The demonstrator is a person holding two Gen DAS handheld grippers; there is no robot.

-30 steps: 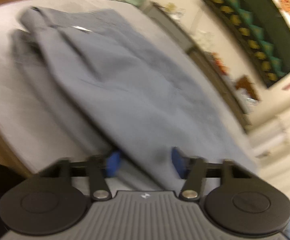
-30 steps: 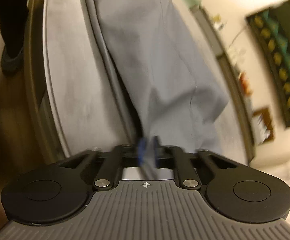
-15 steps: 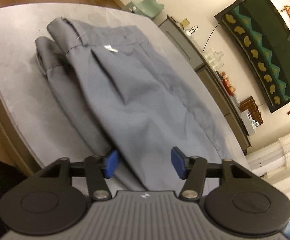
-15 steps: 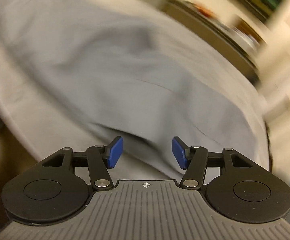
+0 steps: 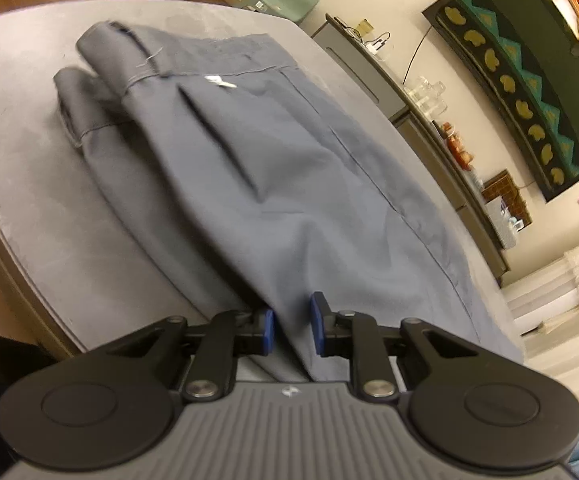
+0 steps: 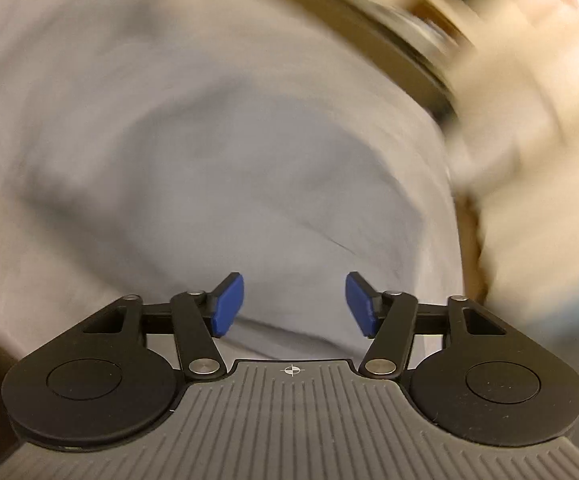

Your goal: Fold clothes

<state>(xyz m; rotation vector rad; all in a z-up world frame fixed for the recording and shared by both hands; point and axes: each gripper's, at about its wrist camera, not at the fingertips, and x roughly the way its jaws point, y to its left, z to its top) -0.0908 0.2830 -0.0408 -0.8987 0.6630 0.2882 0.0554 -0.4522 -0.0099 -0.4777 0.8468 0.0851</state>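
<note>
Grey table (image 5: 21, 184) carrying folded grey trousers (image 5: 273, 168), waistband toward 11 o'clock.
Left gripper (image 5: 291, 326) narrowed around a fabric ridge, grip uncertain; right gripper (image 6: 294, 306) wide open, empty. Thin bite could slip, undoing the fold.

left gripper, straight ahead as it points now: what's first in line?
The grey trousers. Cloth already sits between the blue pads of the left gripper, jaws narrowed but not yet shut. Pushed further, it would probably run along the fabric on the table.

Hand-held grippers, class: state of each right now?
Left hand-held gripper: closing around a fold of the grey cotton trousers, not yet shut.
Right hand-held gripper: open, empty.
</note>
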